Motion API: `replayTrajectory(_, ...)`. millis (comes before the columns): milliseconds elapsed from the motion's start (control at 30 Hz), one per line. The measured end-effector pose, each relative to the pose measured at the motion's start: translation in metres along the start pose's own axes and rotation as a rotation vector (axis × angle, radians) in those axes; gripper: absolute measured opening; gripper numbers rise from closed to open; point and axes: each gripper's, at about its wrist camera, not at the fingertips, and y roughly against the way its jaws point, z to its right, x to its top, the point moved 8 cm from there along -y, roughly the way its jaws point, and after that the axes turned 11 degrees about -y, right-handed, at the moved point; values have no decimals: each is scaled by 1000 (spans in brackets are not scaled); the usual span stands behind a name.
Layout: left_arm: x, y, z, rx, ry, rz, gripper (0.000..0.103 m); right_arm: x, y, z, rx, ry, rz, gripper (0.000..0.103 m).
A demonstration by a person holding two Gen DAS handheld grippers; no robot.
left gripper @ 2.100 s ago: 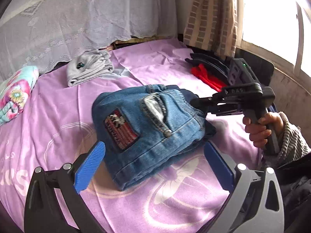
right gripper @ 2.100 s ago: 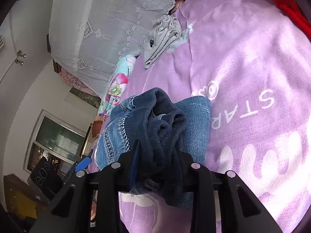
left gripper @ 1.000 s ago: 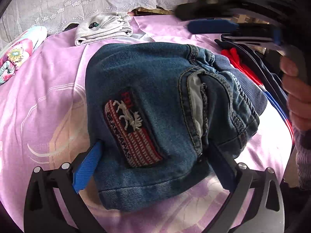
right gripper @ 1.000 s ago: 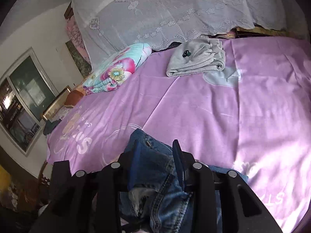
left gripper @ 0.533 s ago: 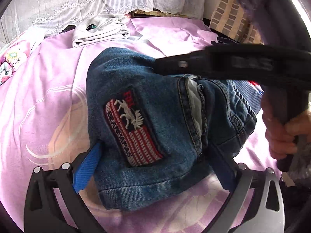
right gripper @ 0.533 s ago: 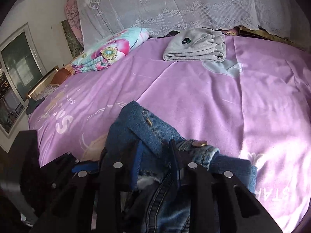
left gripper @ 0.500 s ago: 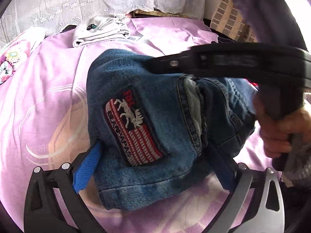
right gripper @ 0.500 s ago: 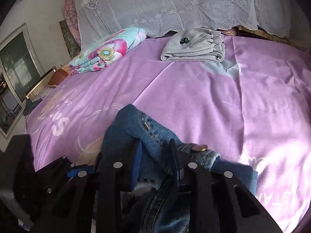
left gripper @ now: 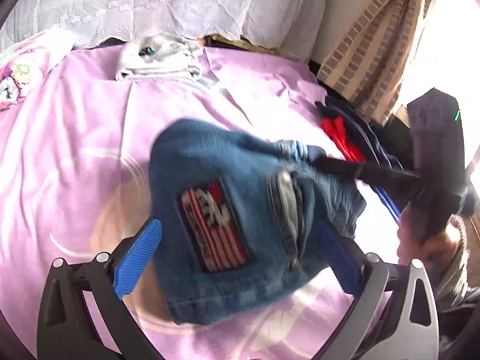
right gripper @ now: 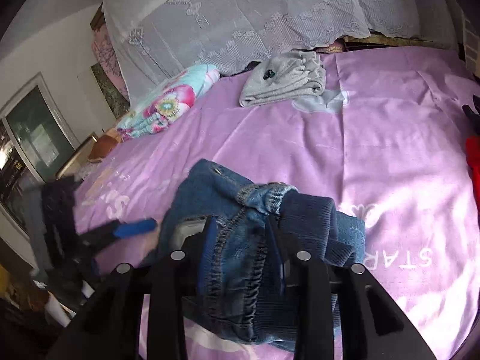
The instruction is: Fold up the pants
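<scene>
The folded blue jeans (left gripper: 240, 210), with a striped flag patch facing up, lie on the purple bedsheet (left gripper: 75, 150). My left gripper (left gripper: 237, 255) is open, and its blue pads (left gripper: 138, 258) straddle the near end of the bundle. My right gripper (right gripper: 241, 240) is shut on the jeans' waistband (right gripper: 237, 252), with the dark ribbed cuff bunched beside it. In the left wrist view a hand (left gripper: 432, 246) holds that right gripper at the right, its fingers reaching into the far corner of the jeans. The left wrist view is blurred.
A folded grey garment (right gripper: 285, 84) lies at the head of the bed beside a floral pillow (right gripper: 168, 102). Red and dark clothes (left gripper: 339, 135) are piled at the bed's right edge, under a striped curtain (left gripper: 369, 45). A lace cover (right gripper: 240, 15) hangs behind.
The right gripper has swung from above the jeans to their right side, still shut on the waistband. The jeans have shifted a little away from my left gripper, which stays open.
</scene>
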Motion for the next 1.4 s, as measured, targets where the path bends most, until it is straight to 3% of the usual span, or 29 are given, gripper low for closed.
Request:
replayTrajectory(33,2,-4,-4,-6,12,-16,99,0,-10,9,4,-17,-8,33)
replayTrajectory(133,-15,-46,-20,-11,66,-166,99,6,-27,33,38,-81,33,26)
replayTrajectory(167,-24,-60,-25,-86,127,-183,99,6,-27,36,51,-100,31,26)
replayTrajectory(200,-25,-58,-30,-125,166,-151,99,5,-26,36,54,-109,31,25)
replayTrajectory(300,-22,-53,-23,-69,112,-161,99,3,-10,29,29,-97,55,27)
replayTrajectory(400,-22,-52,-24,-57,104,-150,99,0,19,13,-15,-20,110,41)
replayTrajectory(467,-23,-54,-26,-63,110,-149,99,-9,25,10,-127,91,106,54)
replayTrajectory(500,-23,-53,-26,-56,105,-148,99,-16,19,19,-205,113,78,56)
replayTrajectory(567,-24,-53,-24,-30,79,-149,99,-29,4,45,-240,66,51,81)
replayTrajectory(600,-24,-53,-22,-14,66,-147,99,-33,-1,59,-200,-15,31,83)
replayTrajectory(667,-23,-51,-20,15,45,-137,99,-34,-4,75,-66,-188,-20,83)
replayTrajectory(700,-23,-50,-19,25,39,-134,99,-34,-3,75,-51,-206,-16,83)
replayTrajectory(833,-24,-48,-21,37,38,-128,99,-18,20,39,-169,-12,109,77)
replayTrajectory(933,-24,-48,-21,43,34,-126,99,4,38,10,-125,53,184,77)
replayTrajectory(1033,-23,-47,-20,58,22,-121,99,14,29,-3,-119,90,179,77)
replayTrajectory(1167,-23,-47,-19,66,14,-119,99,0,-12,22,-275,98,88,79)
replayTrajectory(1233,-24,-48,-18,66,13,-123,99,-6,-19,42,-200,-2,86,88)
replayTrajectory(1400,-24,-47,-17,69,10,-120,99,-6,-12,47,-155,-83,65,87)
